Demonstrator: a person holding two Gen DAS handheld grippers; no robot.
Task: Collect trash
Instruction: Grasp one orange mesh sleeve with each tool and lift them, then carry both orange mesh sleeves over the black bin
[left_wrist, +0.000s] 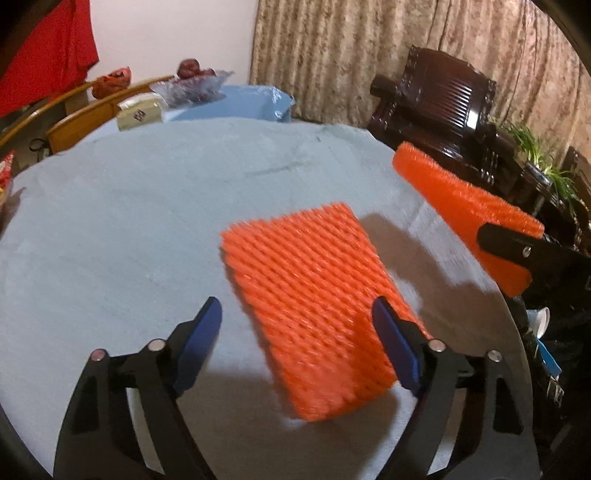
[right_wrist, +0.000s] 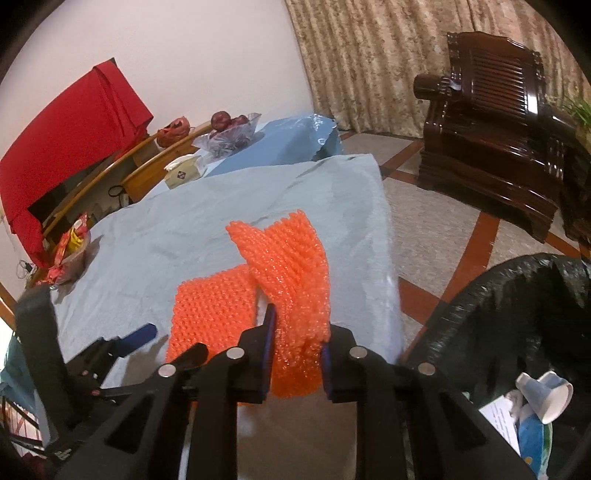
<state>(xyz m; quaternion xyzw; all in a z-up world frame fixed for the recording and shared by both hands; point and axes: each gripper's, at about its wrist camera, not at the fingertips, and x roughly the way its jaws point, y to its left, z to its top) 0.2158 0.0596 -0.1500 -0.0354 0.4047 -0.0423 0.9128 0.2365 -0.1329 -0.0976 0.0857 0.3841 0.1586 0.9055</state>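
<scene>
Two pieces of orange foam netting are in play on a table covered with a pale grey-blue cloth. The first, a flat rectangular orange foam mesh sleeve, lies on the cloth at the centre of the left wrist view, slightly blurred. The left gripper frames its near end with jaws apart; one blue pad sits clear to the left of the sleeve, the other overlaps its right edge, and whether that pad touches the mesh cannot be told. The second orange foam mesh sleeve is pinched between the pads of the right gripper, whose jaws are clamped on its lower part; the sleeve rises crumpled and twisted above the pads in the middle of the right wrist view. In the left wrist view the same held sleeve appears at the right edge. A bin lined with a black plastic bag occupies the lower right of the right wrist view, with a white paper cup and papers inside.
</scene>
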